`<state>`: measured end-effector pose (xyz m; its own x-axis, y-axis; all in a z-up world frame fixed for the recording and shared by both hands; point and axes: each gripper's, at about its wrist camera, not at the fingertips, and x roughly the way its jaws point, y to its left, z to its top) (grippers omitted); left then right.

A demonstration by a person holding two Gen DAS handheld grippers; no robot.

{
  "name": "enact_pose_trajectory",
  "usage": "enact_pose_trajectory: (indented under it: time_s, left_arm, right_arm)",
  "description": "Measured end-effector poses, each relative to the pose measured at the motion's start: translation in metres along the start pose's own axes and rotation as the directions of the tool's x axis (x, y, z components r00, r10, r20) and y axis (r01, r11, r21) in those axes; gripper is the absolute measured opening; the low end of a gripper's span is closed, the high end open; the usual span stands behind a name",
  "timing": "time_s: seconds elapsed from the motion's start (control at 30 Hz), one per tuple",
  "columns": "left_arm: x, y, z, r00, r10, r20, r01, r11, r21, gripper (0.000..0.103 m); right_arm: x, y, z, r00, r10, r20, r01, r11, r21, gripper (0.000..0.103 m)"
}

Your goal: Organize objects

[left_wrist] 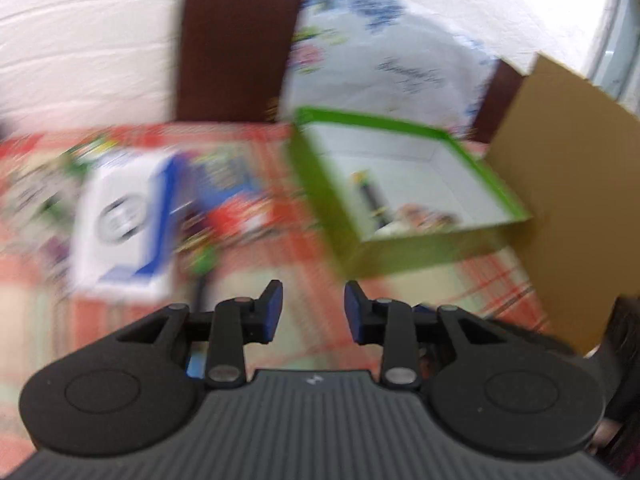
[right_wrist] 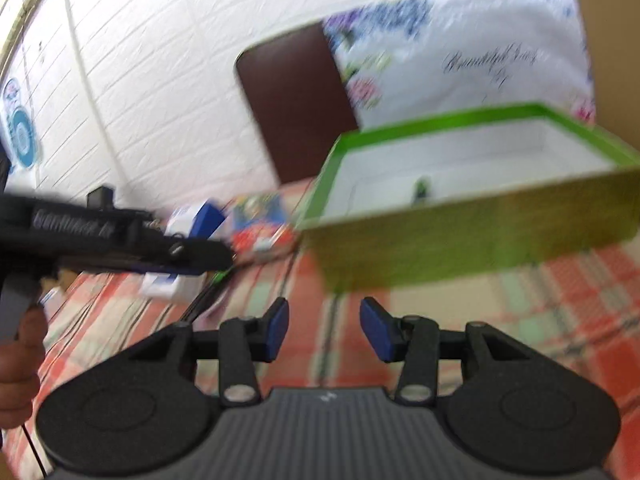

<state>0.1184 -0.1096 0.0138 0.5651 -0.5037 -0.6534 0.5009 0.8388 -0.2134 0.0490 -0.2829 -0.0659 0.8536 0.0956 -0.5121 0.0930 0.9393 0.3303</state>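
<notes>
left wrist view, left to right: a white and blue box (left_wrist: 120, 224) lies on the plaid cloth (left_wrist: 304, 256) of the table, beside blurred colourful packets (left_wrist: 236, 208); right of these stands an open green box (left_wrist: 404, 188) with a white interior, holding a dark pen-like item (left_wrist: 370, 196) and a small printed item, too blurred to name; a brown cardboard sheet (left_wrist: 568, 184) stands at far right. the left gripper (left_wrist: 314, 312) hangs above the cloth in front of the green box, jaws apart and holding nothing.

right wrist view, left to right: the left gripper's body crosses in from the left edge above the white and blue box; the right gripper (right_wrist: 324, 328) points at the near wall of the green box, jaws likewise apart and empty.

step in hand, as a judgement: both tools are between grasps, with loose items left of the green box not yet gathered. the next move likely calls for a gripper to drop to one loose item, close on it, and carry it over the green rim.

surface and room: red, green and cream plaid cloth; a dark brown chair back (left_wrist: 236, 44), a floral cushion (left_wrist: 384, 60), and a white brick-pattern wall (right_wrist: 160, 60) behind.
</notes>
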Motion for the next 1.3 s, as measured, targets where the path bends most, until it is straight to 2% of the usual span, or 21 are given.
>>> enact_pose_trajectory:
  time_s: [0.1, 0.2, 0.3, 0.37, 0.5, 0.53, 0.57, 0.6, 0.63, 0.77, 0.87, 0.97, 1.03, 1.07, 1.13, 1.17, 1.23, 1.3]
  left_arm:
    - [-0.014, 0.04, -0.021, 0.996, 0.085, -0.028, -0.086, 0.994, -0.068, 0.036]
    - [-0.028, 0.08, -0.038, 0.991, 0.127, -0.042, -0.132, 0.977, -0.166, 0.036]
    - [-0.038, 0.109, -0.046, 0.991, 0.126, -0.038, -0.132, 0.96, -0.247, 0.036]
    - [-0.043, 0.12, -0.045, 0.993, 0.114, -0.025, -0.116, 0.953, -0.281, 0.036]
    - [-0.046, 0.119, -0.038, 0.997, 0.083, 0.009, -0.077, 0.957, -0.28, 0.036]
    - [-0.045, 0.117, -0.036, 0.997, 0.073, 0.013, -0.067, 0.96, -0.273, 0.038]
    - [-0.044, 0.114, -0.035, 0.998, 0.062, 0.015, -0.056, 0.962, -0.267, 0.039]
    - [-0.042, 0.11, -0.033, 0.999, 0.046, 0.015, -0.041, 0.965, -0.259, 0.039]
    - [-0.038, 0.106, -0.032, 1.0, 0.023, 0.011, -0.02, 0.968, -0.249, 0.04]
    - [-0.015, 0.085, -0.029, 0.998, -0.046, -0.042, 0.035, 0.972, -0.231, 0.051]
    - [0.001, 0.065, -0.027, 0.993, -0.077, -0.09, 0.057, 0.977, -0.207, 0.052]
    - [0.015, 0.05, -0.032, 0.988, -0.022, -0.155, -0.008, 0.982, -0.187, 0.058]
    - [0.017, 0.041, -0.034, 0.989, 0.022, -0.148, -0.047, 0.985, -0.164, 0.06]
    - [0.018, 0.037, -0.034, 0.988, 0.042, -0.149, -0.064, 0.986, -0.151, 0.059]
    - [0.019, 0.033, -0.035, 0.989, 0.043, -0.14, -0.063, 0.988, -0.143, 0.026]
    - [0.019, 0.033, -0.035, 0.988, 0.028, -0.152, -0.052, 0.986, -0.16, 0.019]
    - [0.014, 0.031, -0.03, 0.989, -0.016, -0.149, -0.013, 0.982, -0.189, 0.018]
    - [0.001, 0.015, -0.019, 0.994, -0.002, -0.105, -0.012, 0.991, -0.133, 0.017]
  right_arm:
    - [0.008, 0.023, -0.009, 0.997, 0.036, -0.065, -0.037, 0.999, -0.028, 0.042]
    - [0.014, 0.051, -0.017, 0.993, 0.061, -0.106, -0.07, 0.993, -0.091, 0.042]
    - [0.024, 0.08, -0.018, 0.987, 0.086, -0.137, -0.106, 0.983, -0.147, 0.045]
    - [0.031, 0.097, -0.013, 0.985, 0.102, -0.143, -0.124, 0.979, -0.16, 0.054]
    - [0.064, 0.122, -0.007, 0.984, 0.08, -0.16, -0.109, 0.978, -0.176, 0.06]
    - [0.07, 0.127, -0.01, 0.987, 0.044, -0.157, -0.075, 0.978, -0.195, 0.052]
    - [0.07, 0.13, -0.012, 0.99, 0.011, -0.144, -0.044, 0.972, -0.231, 0.035]
    - [0.065, 0.131, -0.015, 0.99, 0.012, -0.141, -0.049, 0.964, -0.263, 0.025]
    - [0.059, 0.129, -0.016, 0.988, 0.027, -0.15, -0.067, 0.962, -0.264, 0.021]
    - [0.033, 0.117, -0.026, 0.985, 0.018, -0.172, -0.06, 0.968, -0.243, 0.02]
    - [0.015, 0.112, -0.034, 0.983, 0.045, -0.179, -0.084, 0.972, -0.221, 0.02]
    - [0.008, 0.107, -0.035, 0.98, 0.07, -0.186, -0.106, 0.975, -0.194, 0.02]
    - [0.007, 0.1, -0.033, 0.976, 0.092, -0.199, -0.124, 0.981, -0.151, 0.02]
    - [0.007, 0.097, -0.033, 0.973, 0.107, -0.203, -0.134, 0.983, -0.126, 0.02]
    - [0.006, 0.092, -0.033, 0.967, 0.145, -0.208, -0.164, 0.983, -0.079, 0.019]
    - [0.003, 0.09, -0.033, 0.966, 0.17, -0.197, -0.184, 0.982, -0.054, 0.01]
    - [-0.01, 0.087, -0.03, 0.965, 0.223, -0.141, -0.232, 0.971, -0.052, 0.003]
    - [-0.022, 0.09, -0.026, 0.976, 0.201, -0.084, -0.21, 0.971, -0.113, 0.003]
